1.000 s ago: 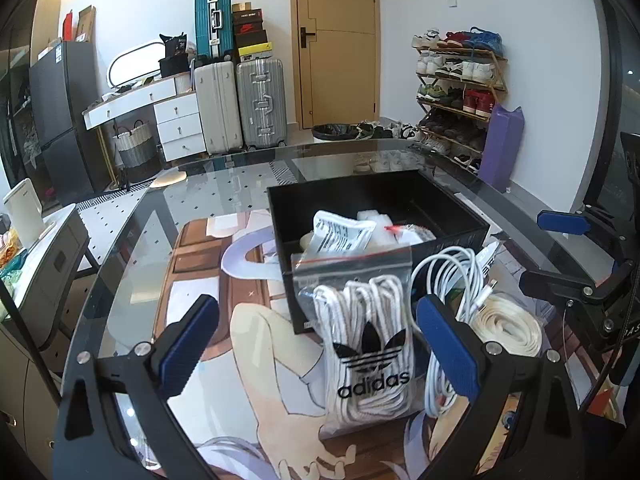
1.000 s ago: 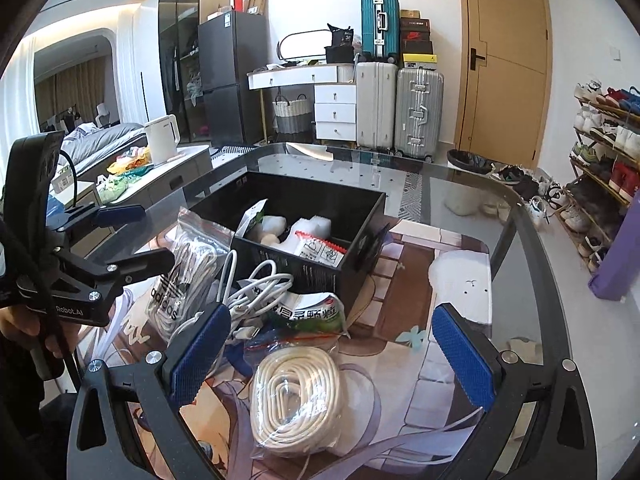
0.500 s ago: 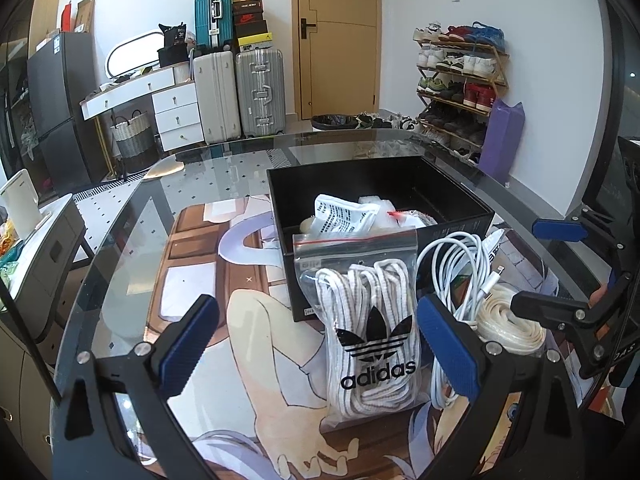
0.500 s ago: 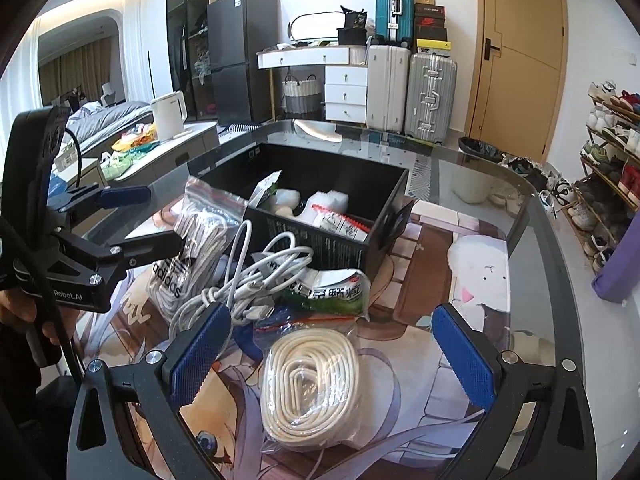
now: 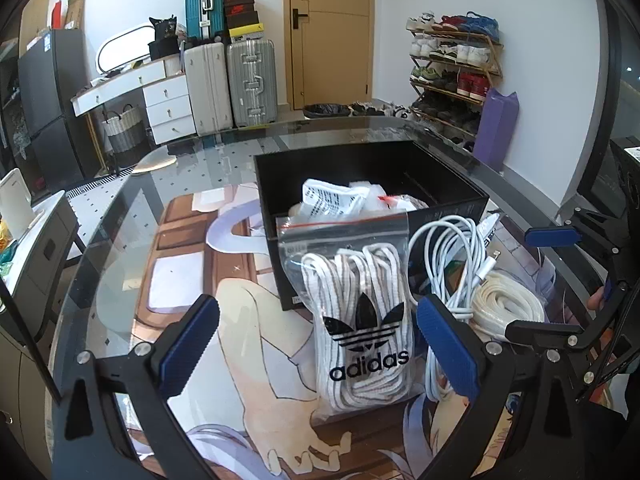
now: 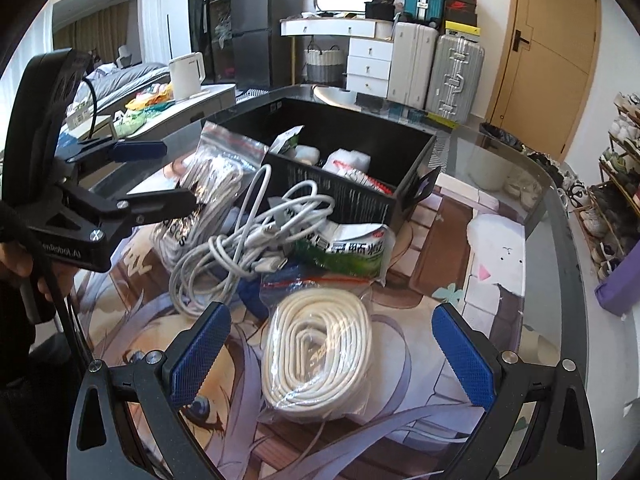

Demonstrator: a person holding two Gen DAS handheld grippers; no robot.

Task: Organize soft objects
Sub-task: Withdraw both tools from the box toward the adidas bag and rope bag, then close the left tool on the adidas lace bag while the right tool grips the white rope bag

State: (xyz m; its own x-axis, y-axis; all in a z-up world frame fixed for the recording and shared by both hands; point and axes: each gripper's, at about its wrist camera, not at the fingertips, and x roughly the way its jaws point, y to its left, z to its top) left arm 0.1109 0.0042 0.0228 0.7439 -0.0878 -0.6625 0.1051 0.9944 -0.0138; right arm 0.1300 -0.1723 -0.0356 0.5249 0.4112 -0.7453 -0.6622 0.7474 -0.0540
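Left wrist view: my left gripper (image 5: pixel 316 344) has closed in on the zip bag of white laces (image 5: pixel 352 320) over the last second, and the bag now sits between its blue pads (image 5: pixel 188 344), jaws spread wide and not yet touching it. The bag leans against the near wall of the black box (image 5: pixel 452 210), which already holds a few packets. To the right of my left gripper lies the white cable bundle (image 5: pixel 452 264). From the right wrist camera, my right gripper (image 6: pixel 328 356) has drawn nearer too; it hovers level, jaws wide, straddling the bagged cream cord coil (image 6: pixel 316 352), gripping nothing. I judge both pickups are lined up, with the box straight ahead as the destination.
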